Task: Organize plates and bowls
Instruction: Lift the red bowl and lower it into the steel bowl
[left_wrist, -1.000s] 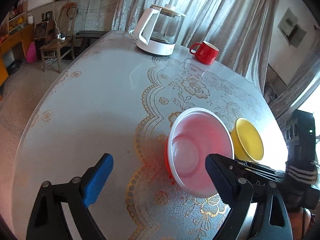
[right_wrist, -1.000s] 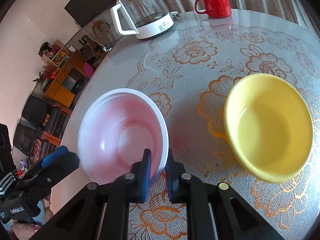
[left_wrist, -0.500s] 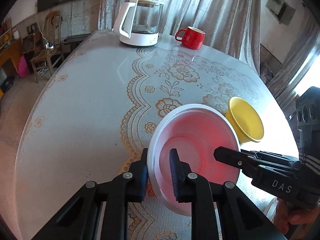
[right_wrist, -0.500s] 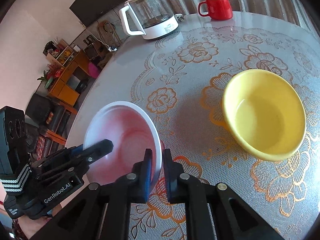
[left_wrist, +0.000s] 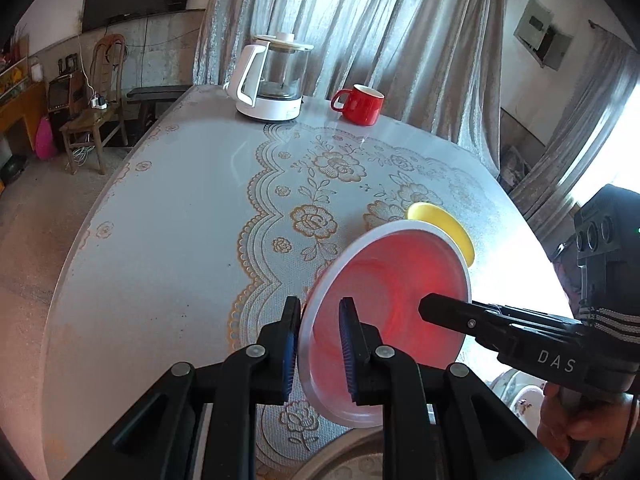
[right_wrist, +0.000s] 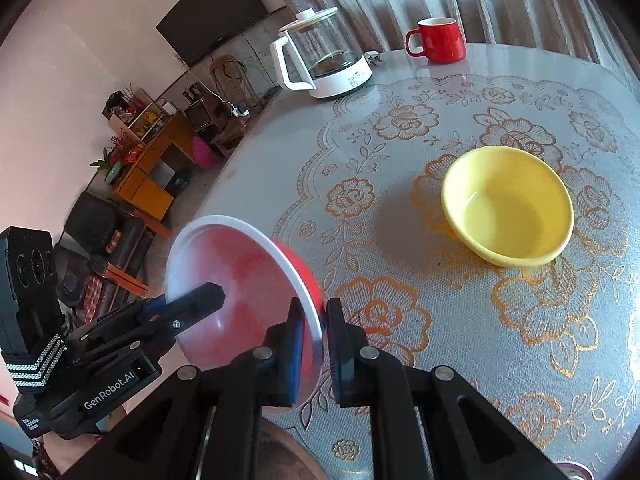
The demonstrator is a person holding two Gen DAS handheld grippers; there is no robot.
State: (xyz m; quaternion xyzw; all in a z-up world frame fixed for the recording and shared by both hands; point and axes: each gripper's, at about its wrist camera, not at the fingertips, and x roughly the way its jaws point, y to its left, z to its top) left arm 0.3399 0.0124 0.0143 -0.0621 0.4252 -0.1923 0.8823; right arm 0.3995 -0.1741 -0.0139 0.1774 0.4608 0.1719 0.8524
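Observation:
A red bowl with a white inside (left_wrist: 392, 280) hangs tilted above the table, held by both grippers. My left gripper (left_wrist: 318, 344) is shut on its near-left rim. My right gripper (right_wrist: 314, 340) is shut on the opposite rim of the red bowl (right_wrist: 240, 272); it also shows in the left wrist view (left_wrist: 440, 312), coming in from the right. A yellow bowl (right_wrist: 506, 216) stands upright on the lace tablecloth, to the right of the red bowl; in the left wrist view the yellow bowl (left_wrist: 444, 224) peeks out behind the red one.
A glass kettle on a white base (left_wrist: 276, 80) and a red mug (left_wrist: 360, 104) stand at the table's far edge. A patterned plate (left_wrist: 520, 396) shows at the near right edge. A round metal rim (left_wrist: 340, 456) lies below the grippers.
My left gripper went from open beside the bowl to shut on its rim. Both grippers have lifted the red bowl off the table and tilted it up, away from the yellow bowl.

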